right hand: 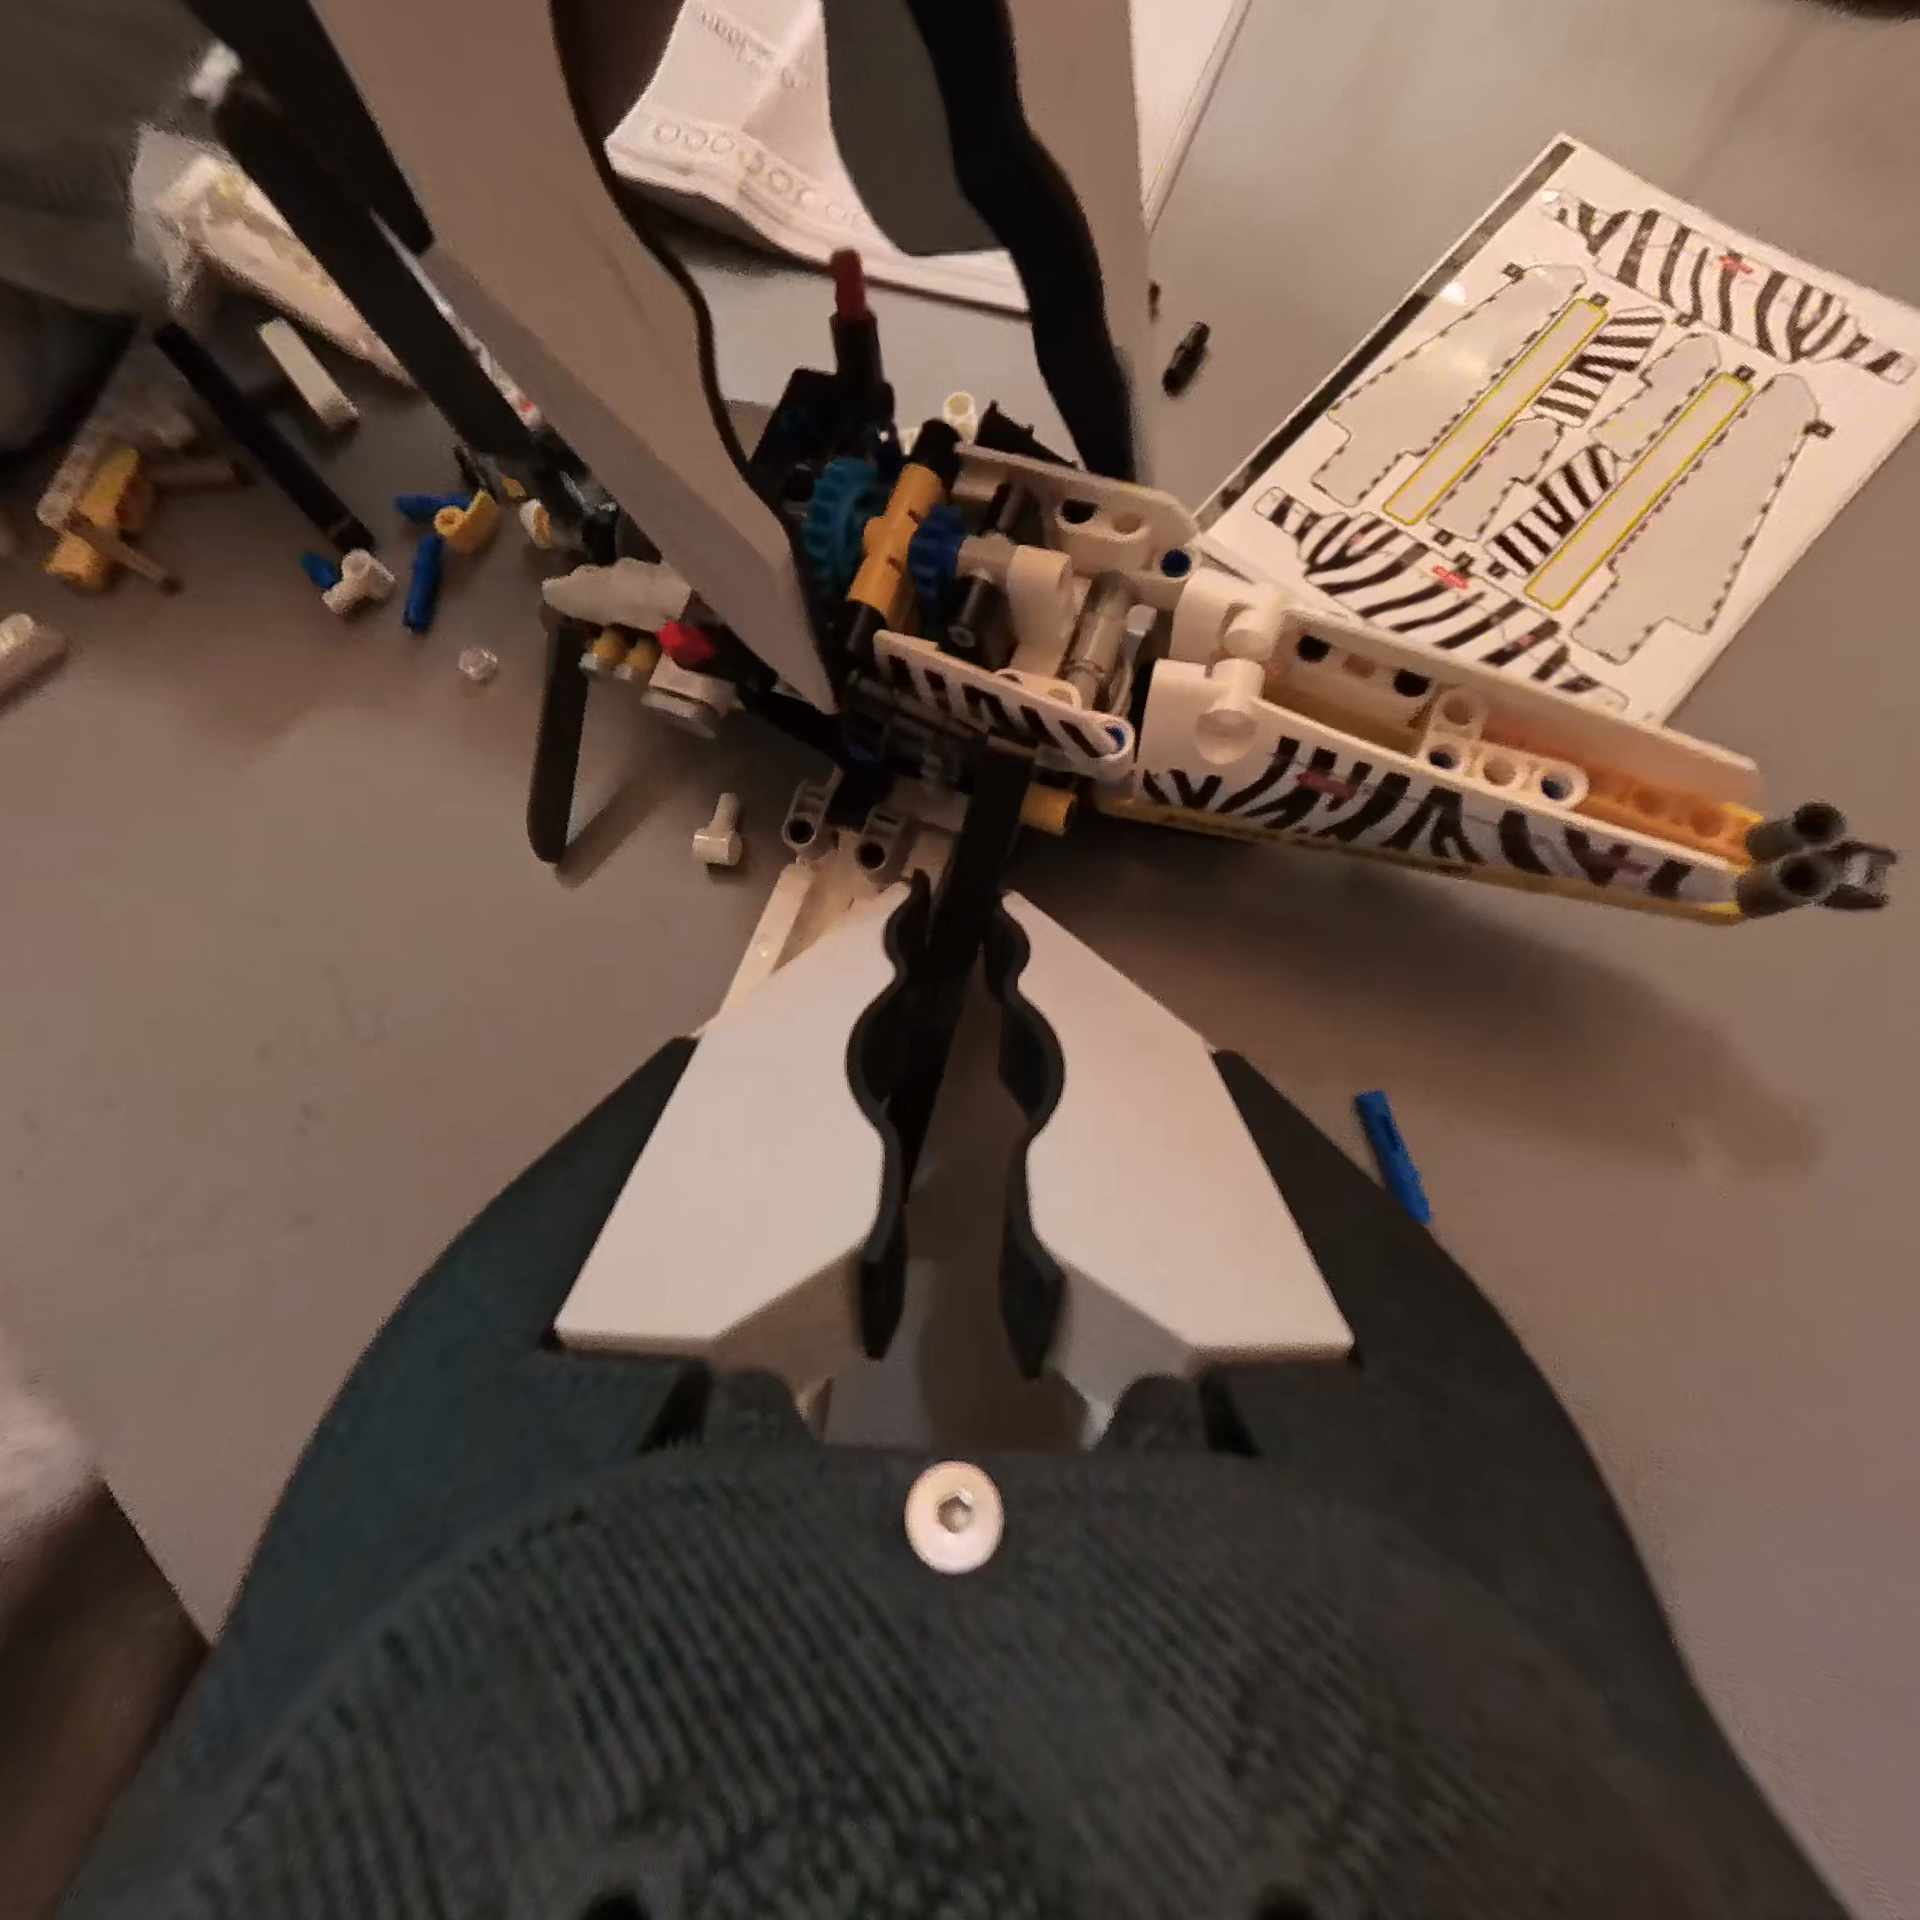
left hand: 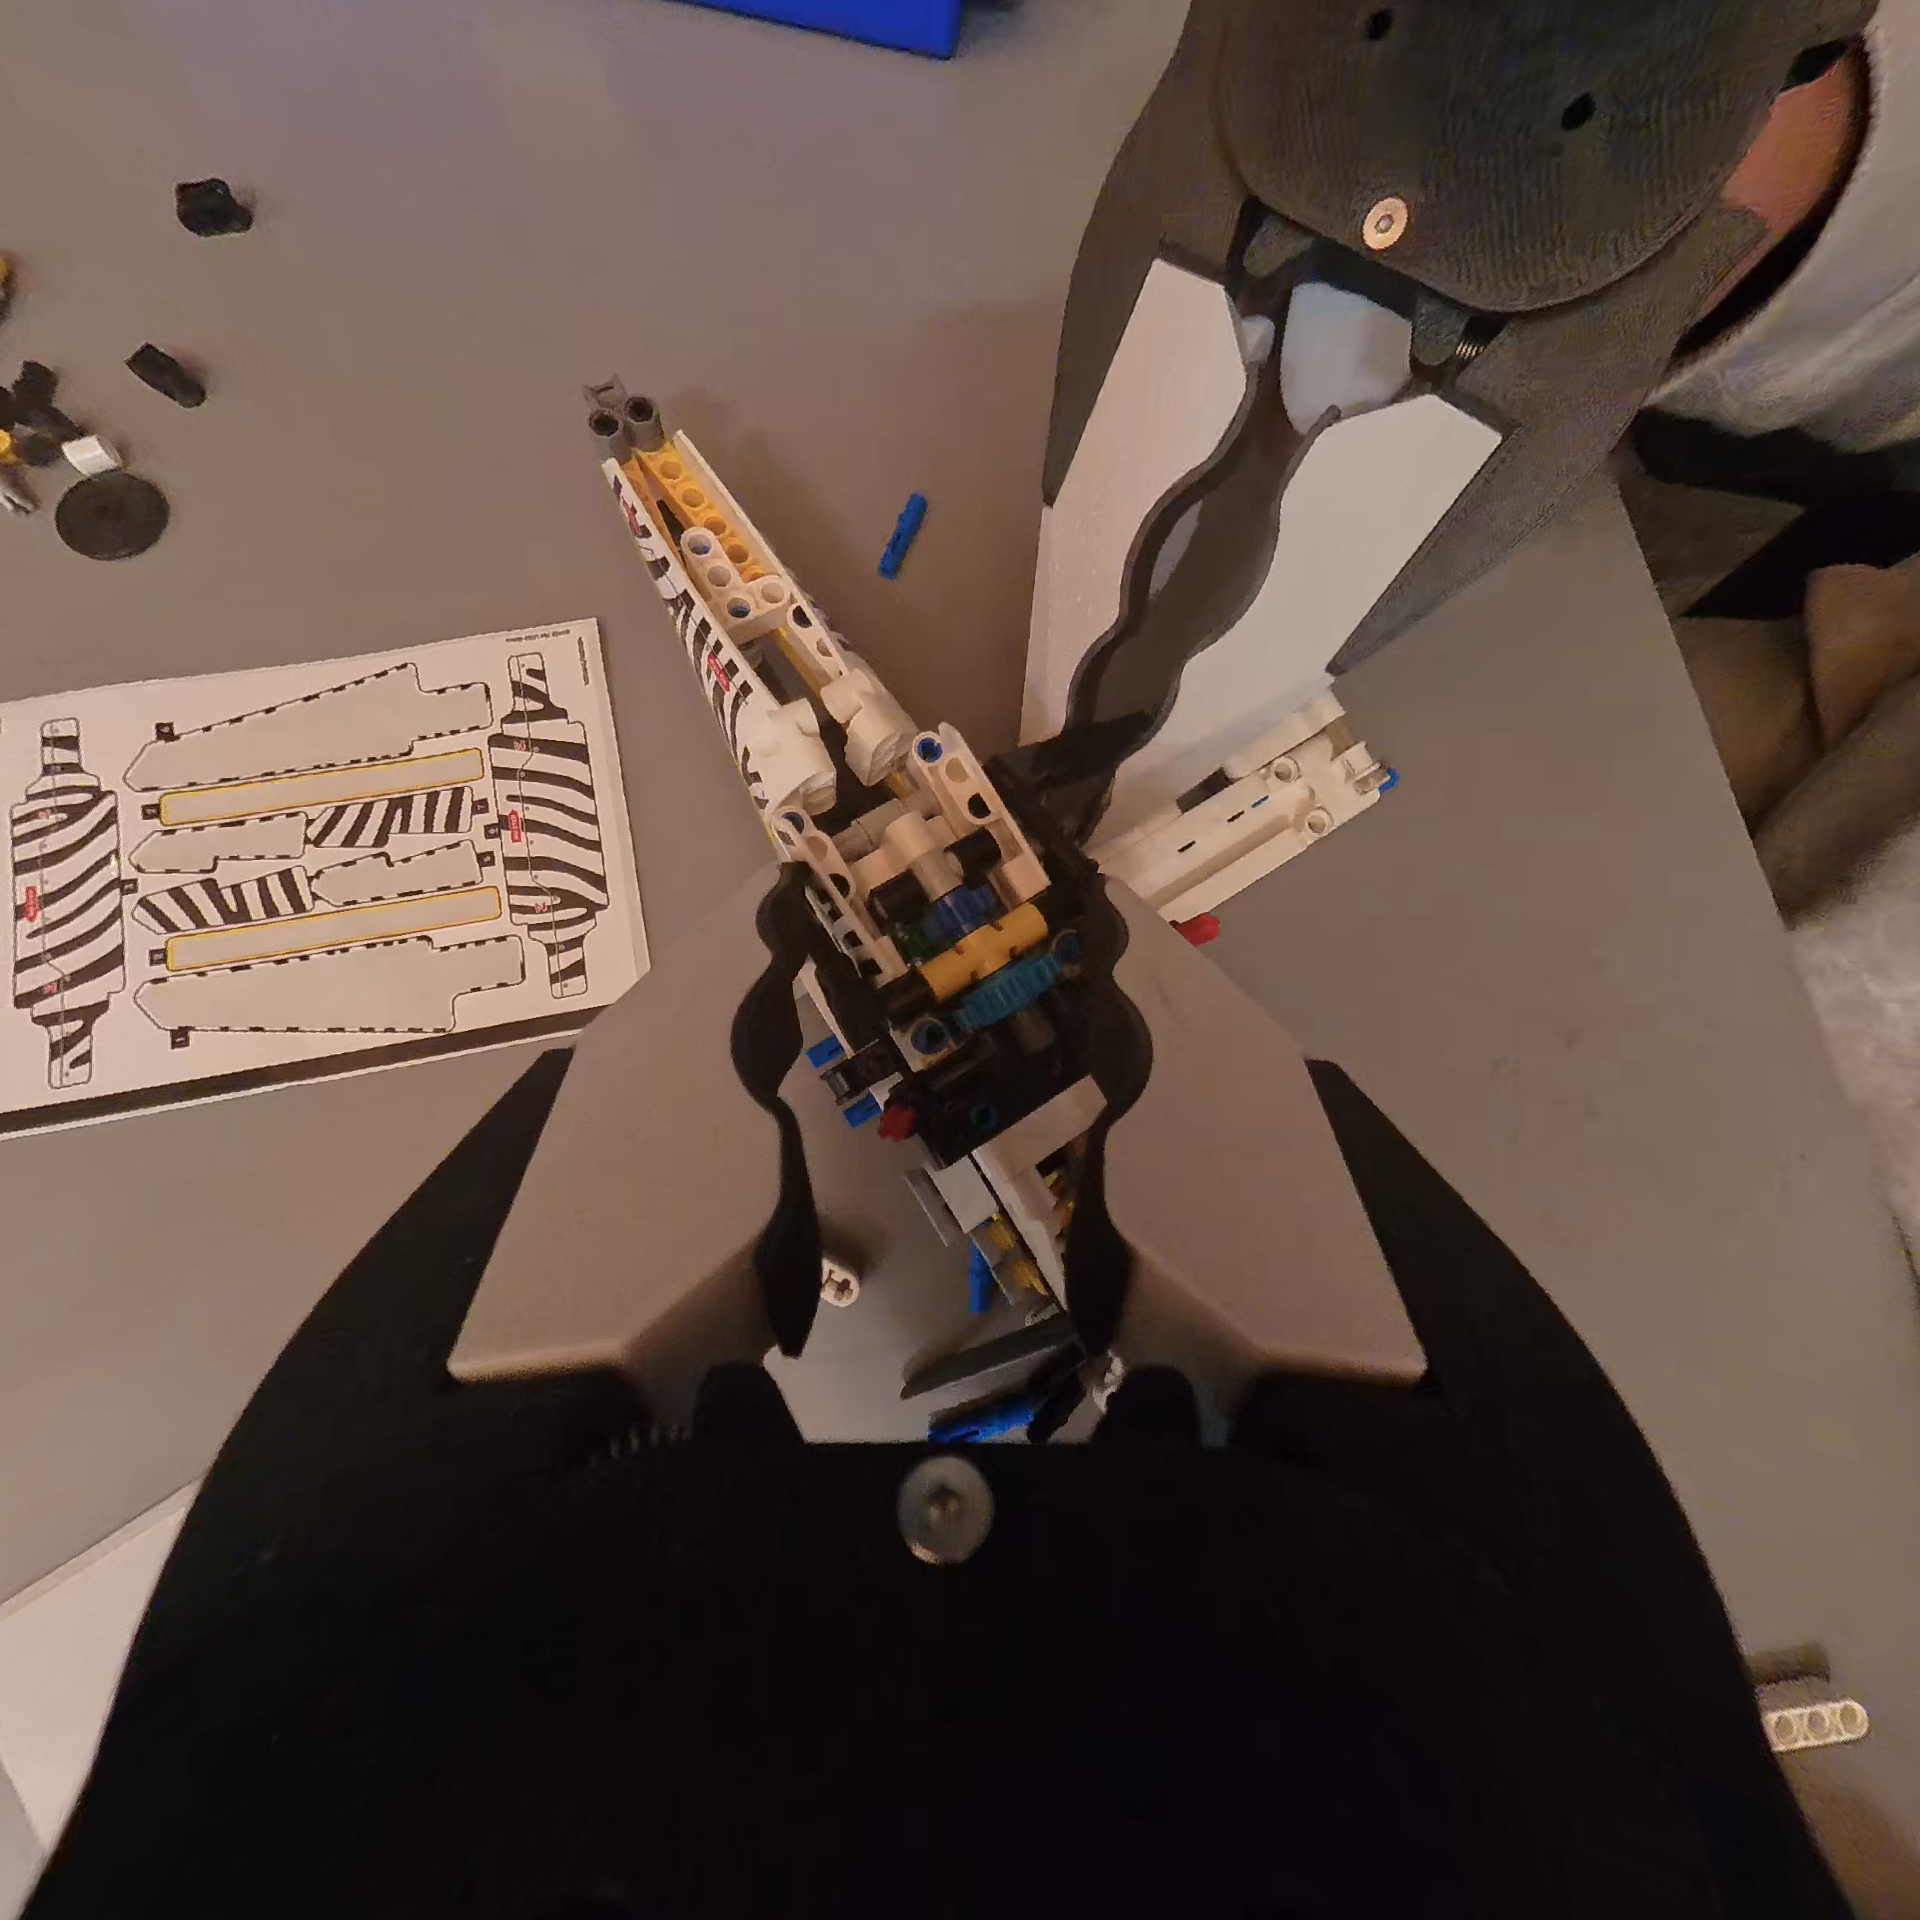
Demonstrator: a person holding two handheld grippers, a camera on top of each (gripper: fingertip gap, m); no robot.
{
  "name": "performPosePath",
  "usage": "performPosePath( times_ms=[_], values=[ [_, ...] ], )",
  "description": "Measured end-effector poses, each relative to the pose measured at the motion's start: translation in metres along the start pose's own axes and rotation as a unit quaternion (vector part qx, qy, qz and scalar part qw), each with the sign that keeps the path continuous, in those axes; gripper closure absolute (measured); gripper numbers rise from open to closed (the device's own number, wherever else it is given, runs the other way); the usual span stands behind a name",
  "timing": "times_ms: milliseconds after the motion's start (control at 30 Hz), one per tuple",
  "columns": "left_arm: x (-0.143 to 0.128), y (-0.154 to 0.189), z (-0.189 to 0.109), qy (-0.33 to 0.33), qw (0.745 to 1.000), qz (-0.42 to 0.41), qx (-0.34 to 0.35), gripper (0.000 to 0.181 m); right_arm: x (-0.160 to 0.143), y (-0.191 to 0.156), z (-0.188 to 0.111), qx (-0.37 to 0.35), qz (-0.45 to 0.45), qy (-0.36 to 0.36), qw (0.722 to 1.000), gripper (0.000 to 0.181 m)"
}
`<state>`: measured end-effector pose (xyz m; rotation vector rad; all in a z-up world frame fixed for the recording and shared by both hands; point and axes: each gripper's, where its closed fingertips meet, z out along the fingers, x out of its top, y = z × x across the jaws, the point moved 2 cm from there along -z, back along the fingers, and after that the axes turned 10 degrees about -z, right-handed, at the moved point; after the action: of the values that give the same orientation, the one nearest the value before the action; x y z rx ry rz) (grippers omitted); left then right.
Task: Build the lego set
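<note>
I am clamping the left gripper on the lego model at its geared middle; the right gripper is pinching a thin black beam just ahead, pressing it into the model's underside; risk: off-axis push popping panels loose, or the model twisting out of grip.

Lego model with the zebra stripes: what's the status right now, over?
Left gripper clamped on the lego model body. Right gripper pinching a black beam at its underside. Loose blue pin and sticker sheet nearby, not obstructing.
</note>
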<state>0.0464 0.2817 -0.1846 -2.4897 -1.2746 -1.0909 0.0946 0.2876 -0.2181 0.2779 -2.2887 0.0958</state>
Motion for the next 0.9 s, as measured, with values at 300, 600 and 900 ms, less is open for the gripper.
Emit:
performPosePath(
  times_ms=[300,600,900],
  values=[
    [0.001,-0.003,0.001,0.010,1.000,-0.023,-0.013,0.130,0.003,0.002,-0.003,0.022,0.045,0.076,0.996,0.160],
    [0.002,-0.003,0.001,0.012,1.000,-0.020,-0.008,0.130,0.001,0.009,-0.005,-0.028,0.042,0.073,0.996,0.172],
    [0.002,-0.002,0.002,0.012,1.000,-0.015,-0.004,0.130,0.000,0.014,-0.014,0.040,0.145,0.111,0.982,0.173]
  ],
)
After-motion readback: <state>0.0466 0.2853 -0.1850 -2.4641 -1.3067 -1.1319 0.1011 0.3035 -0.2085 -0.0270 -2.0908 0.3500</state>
